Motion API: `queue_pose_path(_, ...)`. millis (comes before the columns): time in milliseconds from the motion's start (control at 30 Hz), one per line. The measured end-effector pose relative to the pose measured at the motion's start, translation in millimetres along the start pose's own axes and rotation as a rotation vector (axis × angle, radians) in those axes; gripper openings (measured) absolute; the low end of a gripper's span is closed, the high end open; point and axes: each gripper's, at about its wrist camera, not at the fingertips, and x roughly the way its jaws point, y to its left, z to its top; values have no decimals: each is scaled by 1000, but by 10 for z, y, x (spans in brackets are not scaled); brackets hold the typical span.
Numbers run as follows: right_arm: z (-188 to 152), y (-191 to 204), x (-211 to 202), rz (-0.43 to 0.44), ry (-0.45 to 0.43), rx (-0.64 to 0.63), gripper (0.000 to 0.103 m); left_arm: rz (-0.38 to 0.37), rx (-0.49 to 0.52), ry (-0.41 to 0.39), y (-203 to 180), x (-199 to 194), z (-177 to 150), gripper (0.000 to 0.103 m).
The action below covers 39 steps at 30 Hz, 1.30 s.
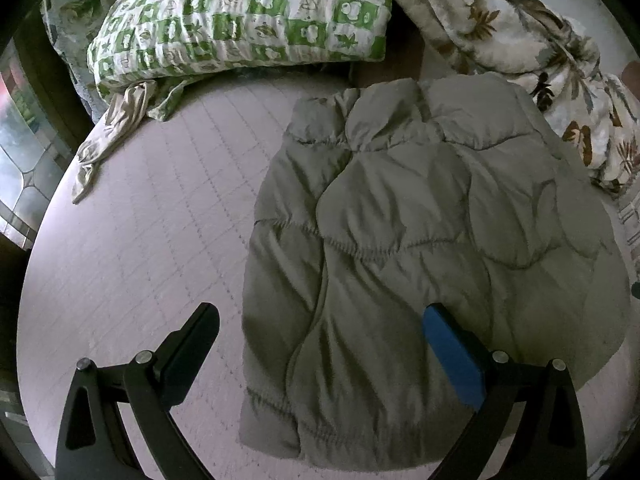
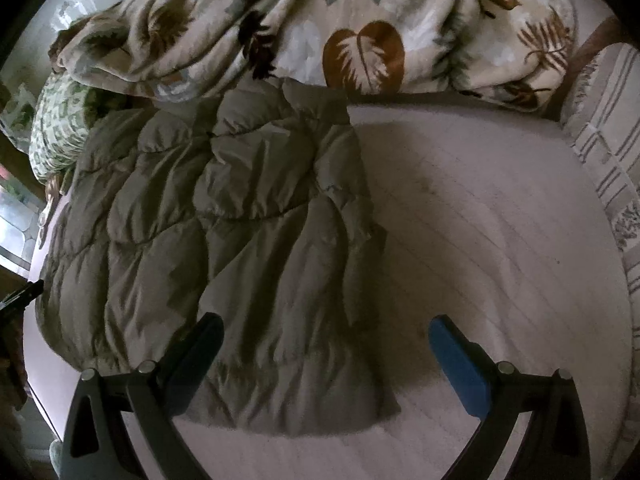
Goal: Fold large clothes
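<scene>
- Lying flat near the middle of the pale quilted mattress (image 1: 152, 208): an olive-grey, puffy quilted jacket (image 1: 420, 220), both side panels apparently folded in over the body, collar end toward the bedding at the far side.
- Left gripper (image 1: 320, 332): jaws wide apart, empty, hovering above the jacket's near-left hem, 1 black finger over bare mattress, the blue-padded finger over fabric.
- Right gripper (image 2: 326, 344): likewise spread and holding nothing, straddling the jacket's near-right edge, blue pad over the mattress.
- Judged step: between folds, lengthwise narrowing seemingly done, crosswise fold not yet begun.
- Next move, as a guess: lowering both grippers onto the 2 near hem corners, pinching through all padded layers, then lifting and carrying the hem toward the collar.
- Worth minding: thick, springy filling likely to slip from a shallow pinch; green-and-white patterned pillow (image 1: 240, 16) and leaf-print cream blanket (image 2: 320, 20) crowding the far end.
</scene>
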Motion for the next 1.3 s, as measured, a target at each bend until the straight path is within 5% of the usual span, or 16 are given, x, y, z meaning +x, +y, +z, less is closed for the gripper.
queue_pose_path(433, 221, -46, 507, 30, 94, 27, 103, -38, 23, 130, 32, 429, 97, 103)
queue_pose_path(633, 290, -59, 664, 37, 136, 22, 103, -8, 128, 157, -80, 544, 130, 103)
queue_pose_path(867, 379, -26, 845, 62, 191, -14, 103, -181, 43, 306, 147, 860, 179, 103)
queue_pose_path(1133, 388, -306, 1249, 282, 297, 106, 103, -164, 84, 293, -46, 977, 220, 103)
queue_pose_path(1300, 446, -234, 1305, 259, 314, 68, 103, -167, 76, 279, -96, 1014, 208, 103)
